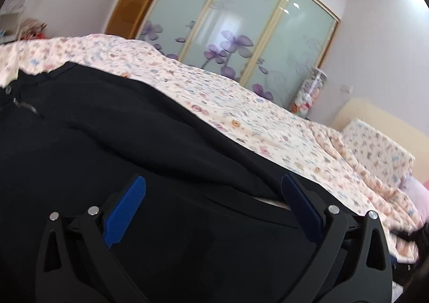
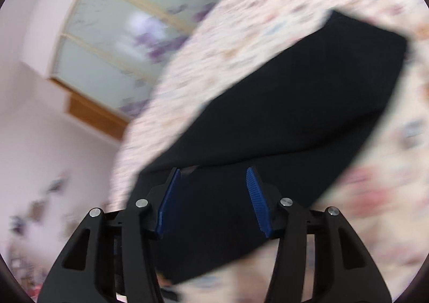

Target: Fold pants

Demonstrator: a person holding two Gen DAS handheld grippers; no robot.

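You have a floral bedspread (image 1: 241,104) covering the bed, cream with small pink, blue and orange motifs, rumpled toward the right. A pillow (image 1: 375,147) in the same print leans against a pale yellow headboard (image 1: 396,120). Behind the bed stands a wardrobe (image 1: 241,21) with 3 frosted sliding panels, gold-trimmed and printed with purple flowers. A brown wooden door (image 1: 134,0) sits to its left. A tall clear container of pastel items (image 1: 308,93) stands by the wardrobe's right corner. The walls are pale lilac.
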